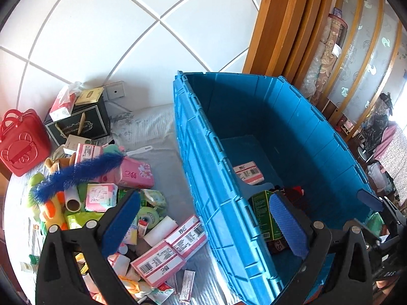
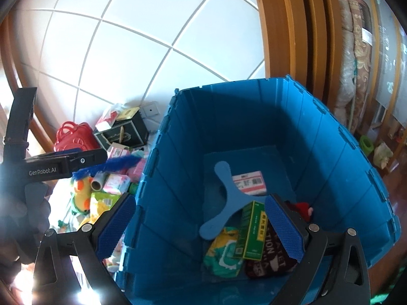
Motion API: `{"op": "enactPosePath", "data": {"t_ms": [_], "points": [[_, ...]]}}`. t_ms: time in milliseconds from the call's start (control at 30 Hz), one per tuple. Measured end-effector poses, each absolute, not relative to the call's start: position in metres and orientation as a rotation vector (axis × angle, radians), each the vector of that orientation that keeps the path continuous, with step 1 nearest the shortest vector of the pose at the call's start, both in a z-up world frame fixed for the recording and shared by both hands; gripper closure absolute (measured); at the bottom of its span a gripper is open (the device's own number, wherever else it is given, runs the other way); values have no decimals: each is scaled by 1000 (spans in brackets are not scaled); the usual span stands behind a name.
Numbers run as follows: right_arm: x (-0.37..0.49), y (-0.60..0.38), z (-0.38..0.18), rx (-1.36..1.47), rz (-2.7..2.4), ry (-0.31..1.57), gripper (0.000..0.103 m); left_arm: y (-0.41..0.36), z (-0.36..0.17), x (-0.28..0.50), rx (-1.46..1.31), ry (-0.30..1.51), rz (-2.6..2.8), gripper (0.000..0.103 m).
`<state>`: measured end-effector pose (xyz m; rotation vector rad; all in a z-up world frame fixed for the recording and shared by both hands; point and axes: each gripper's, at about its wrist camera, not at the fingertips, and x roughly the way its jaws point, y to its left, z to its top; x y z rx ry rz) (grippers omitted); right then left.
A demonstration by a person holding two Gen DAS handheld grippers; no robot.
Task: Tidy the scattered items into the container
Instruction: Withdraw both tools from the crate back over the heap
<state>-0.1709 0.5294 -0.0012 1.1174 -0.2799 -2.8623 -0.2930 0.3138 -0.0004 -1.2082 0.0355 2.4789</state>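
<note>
A big blue plastic crate [image 1: 211, 167] stands on the bed; it also shows in the right wrist view [image 2: 178, 178]. Inside lie a blue boomerang [image 2: 223, 198], a green box [image 2: 251, 231], a pink-labelled pack [image 2: 250, 183], a green packet [image 2: 223, 251] and a dark cloth [image 2: 274, 254]. Left of the crate is a pile of scattered items: pink boxes [image 1: 168, 251], a blue fuzzy brush [image 1: 78, 172], a pink pouch [image 1: 136, 172], a cardboard tube [image 1: 72, 199], a tape roll [image 1: 148, 216]. My left gripper [image 1: 206, 218] is open and empty, straddling the crate's left wall. My right gripper [image 2: 201, 228] is open and empty above the crate.
A red toy case [image 1: 21, 142], a dark gift box [image 1: 81, 122] and a tissue pack [image 1: 63, 104] sit at the bed's far left by the white tiled wall. A wooden door frame [image 1: 279, 23] stands behind the crate. The left gripper's body [image 2: 51, 165] shows in the right wrist view.
</note>
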Motion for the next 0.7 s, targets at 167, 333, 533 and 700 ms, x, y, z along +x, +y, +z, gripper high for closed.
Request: {"op": "enactPosePath", "data": {"t_ms": [167, 333, 533, 700], "points": [[-168, 492, 4, 1080, -2844, -242, 0, 256, -12, -282, -1245, -10, 2508, 0], [-167, 444, -1, 1083, -2796, -202, 0, 196, -29, -268, -1280, -36, 2536, 0], [-165, 378, -8, 1072, -2738, -137, 0, 120, -55, -249, -1350, -52, 2578, 0], [-168, 326, -21, 1102, -2671, -100, 0, 55, -77, -230, -1420, -64, 2638, 0]]}}
